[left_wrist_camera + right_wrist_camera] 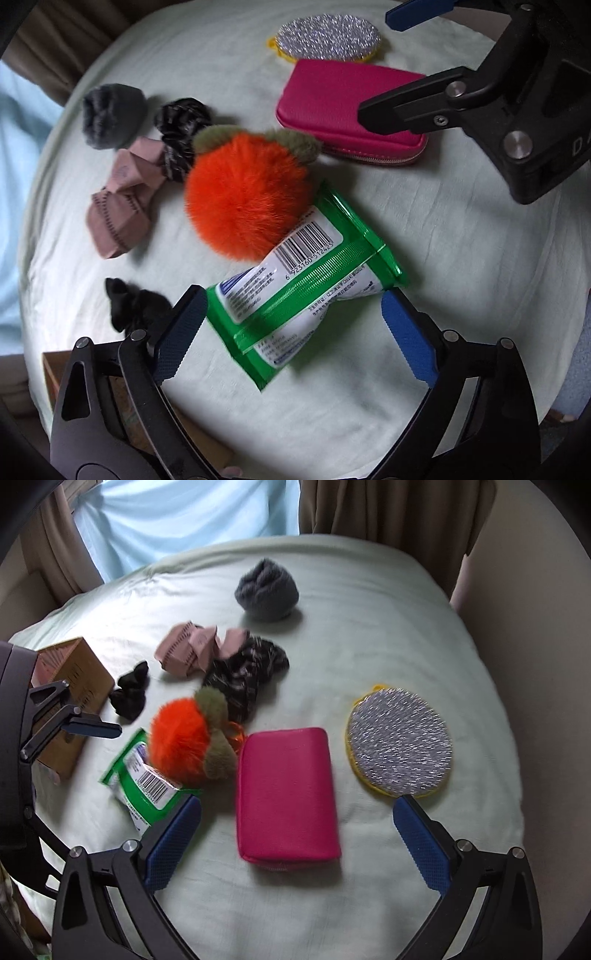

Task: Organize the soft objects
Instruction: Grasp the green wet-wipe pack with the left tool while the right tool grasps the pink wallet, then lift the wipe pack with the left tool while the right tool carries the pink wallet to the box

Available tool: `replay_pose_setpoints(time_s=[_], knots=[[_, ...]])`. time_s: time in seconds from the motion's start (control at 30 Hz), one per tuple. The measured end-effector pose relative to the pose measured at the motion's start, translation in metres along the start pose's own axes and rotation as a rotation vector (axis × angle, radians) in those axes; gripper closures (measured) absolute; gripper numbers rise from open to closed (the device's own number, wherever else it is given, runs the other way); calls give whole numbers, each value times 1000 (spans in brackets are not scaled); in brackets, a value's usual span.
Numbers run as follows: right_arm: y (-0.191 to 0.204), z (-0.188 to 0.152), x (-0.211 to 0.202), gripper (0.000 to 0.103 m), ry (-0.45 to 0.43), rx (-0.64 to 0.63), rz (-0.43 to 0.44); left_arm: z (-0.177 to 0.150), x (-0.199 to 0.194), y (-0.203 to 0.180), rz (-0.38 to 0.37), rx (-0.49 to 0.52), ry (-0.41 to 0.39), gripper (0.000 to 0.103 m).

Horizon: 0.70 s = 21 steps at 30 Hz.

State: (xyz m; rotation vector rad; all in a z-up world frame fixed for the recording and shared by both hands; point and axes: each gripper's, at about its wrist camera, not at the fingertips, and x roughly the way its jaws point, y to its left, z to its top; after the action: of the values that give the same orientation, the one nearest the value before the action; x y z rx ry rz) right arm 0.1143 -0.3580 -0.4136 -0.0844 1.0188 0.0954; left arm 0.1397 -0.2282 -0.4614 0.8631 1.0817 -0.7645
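Soft objects lie on a pale green sheet (461,240). My left gripper (291,317) is open, its fingers on either side of a green wet-wipe pack (303,291), not closed on it. An orange pompom (247,195) lies partly on the pack. My right gripper (297,823) is open and empty, just above the near end of a pink pouch (288,794). A silver scrub pad (400,742) lies right of the pouch. The pack (147,782) and pompom (181,738) also show in the right wrist view.
A grey fluffy ball (267,590), pink socks (195,648), a dark patterned scrunchie (247,672) and a black scrunchie (131,692) lie further back. A cardboard box (74,698) stands at the left edge. Curtains (388,509) hang behind the bed.
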Motion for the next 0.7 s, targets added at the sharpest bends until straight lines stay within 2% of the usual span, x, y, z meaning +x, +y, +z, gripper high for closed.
replay_pose_setpoints(time_s=[0.13,0.3,0.4,0.5,0.53,0.7], knots=[[-2,0,20,0,24,7,30,5,18,2,-46,27,23,14],[-2,3,34,0,31,2,43,10,35,-6,-54,85,43,18],[-1,4,41,10,43,4,62,13,38,-8,-67,100,39,28],[-2,2,49,29,76,14,74,15,36,-15,-74,126,38,44],[-2,1,51,35,86,19,87,15,36,-17,-75,134,38,46],[1,-2,46,46,73,15,97,16,32,-28,-56,137,34,54]])
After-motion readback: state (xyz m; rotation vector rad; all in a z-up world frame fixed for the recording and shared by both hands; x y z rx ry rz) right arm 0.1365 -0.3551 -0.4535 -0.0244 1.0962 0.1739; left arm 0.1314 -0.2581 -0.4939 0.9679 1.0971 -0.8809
